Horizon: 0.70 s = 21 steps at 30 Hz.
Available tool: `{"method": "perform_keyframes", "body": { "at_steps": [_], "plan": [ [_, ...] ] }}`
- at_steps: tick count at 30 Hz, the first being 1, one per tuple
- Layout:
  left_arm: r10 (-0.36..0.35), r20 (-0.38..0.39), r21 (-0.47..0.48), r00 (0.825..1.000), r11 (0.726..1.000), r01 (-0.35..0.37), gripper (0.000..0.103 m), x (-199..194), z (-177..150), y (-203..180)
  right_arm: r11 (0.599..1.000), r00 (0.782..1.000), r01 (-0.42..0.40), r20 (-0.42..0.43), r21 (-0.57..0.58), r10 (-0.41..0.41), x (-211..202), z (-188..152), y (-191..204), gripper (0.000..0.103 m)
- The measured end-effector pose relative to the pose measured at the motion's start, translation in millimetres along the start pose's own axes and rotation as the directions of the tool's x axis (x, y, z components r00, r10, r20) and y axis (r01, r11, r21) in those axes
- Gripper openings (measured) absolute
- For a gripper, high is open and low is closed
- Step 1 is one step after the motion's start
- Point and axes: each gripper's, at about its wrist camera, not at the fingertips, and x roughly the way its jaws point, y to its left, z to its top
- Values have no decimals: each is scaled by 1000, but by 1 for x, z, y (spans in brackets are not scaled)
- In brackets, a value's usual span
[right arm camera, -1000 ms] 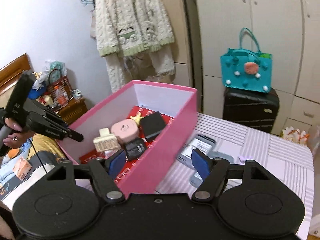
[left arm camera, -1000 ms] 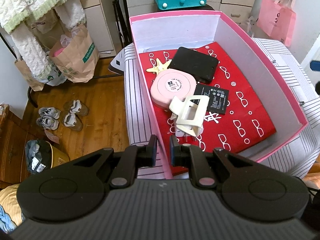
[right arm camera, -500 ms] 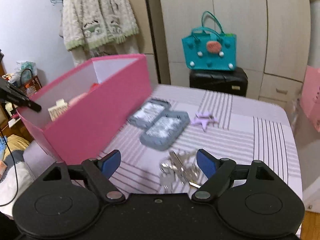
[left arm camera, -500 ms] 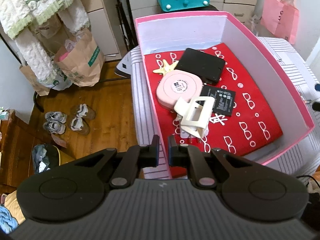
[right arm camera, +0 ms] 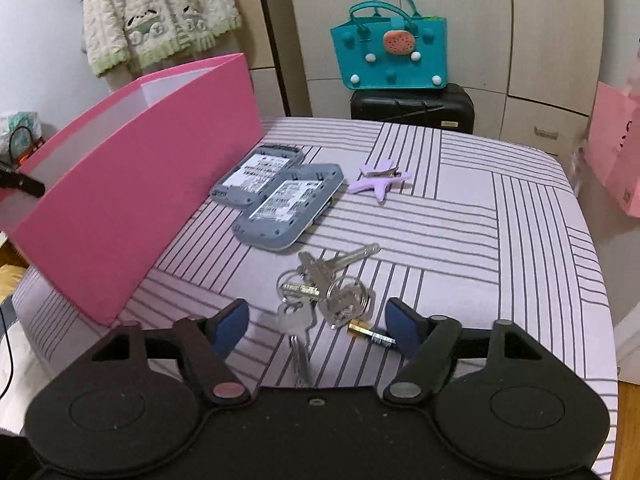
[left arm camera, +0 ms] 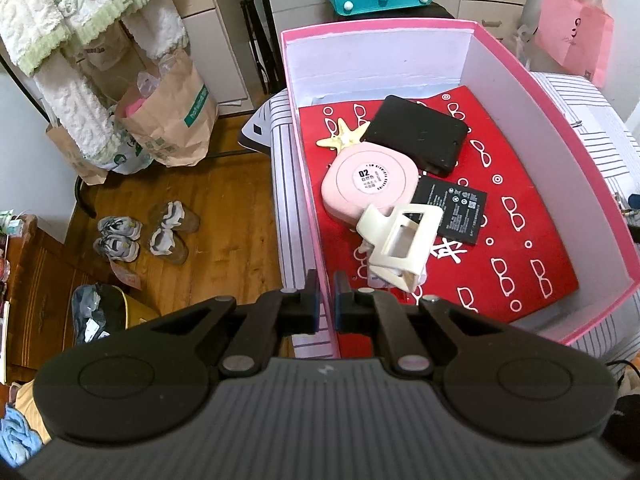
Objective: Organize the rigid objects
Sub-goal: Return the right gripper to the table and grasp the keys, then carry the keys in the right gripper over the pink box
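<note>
Squarely between open jaws — keys (right arm camera: 326, 294).

Silver keys (right arm camera: 326, 294) lie flat on striped cloth beside pink box (right arm camera: 132, 184).

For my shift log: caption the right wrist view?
Open right gripper above key bunch on striped table, beside pink box.
</note>
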Motion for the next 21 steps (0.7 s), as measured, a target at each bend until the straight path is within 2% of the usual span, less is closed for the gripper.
{"method": "perform_keyframes", "body": {
  "at_steps": [3,5,7,8,14,16,21],
  "plan": [
    [-6,-4,-9,1000,1000,6,6,1,1,2,1000,1000,-5,11,-4,5,0,5,-2,67],
    [-10,-6,-14,1000,1000,10,6,2,2,3,1000,1000,-1,4,4,1,2,8,-6,52],
    [-11,-7,-17,1000,1000,11,6,3,2,4,1000,1000,-4,-9,13,4,4,10,-9,42],
    [-11,-8,-18,1000,1000,11,6,4,2,4,1000,1000,-5,-20,17,5,6,9,-10,33],
    [-12,-11,-19,1000,1000,12,6,6,3,4,998,1000,-3,-17,61,4,11,13,-18,27],
    [-14,-11,-19,1000,1000,14,6,7,3,5,998,1000,-16,-5,67,16,10,16,-19,5],
    [-18,-11,-20,1000,1000,18,6,7,3,6,996,1000,-24,6,84,23,10,26,-24,5]
  ]
}}
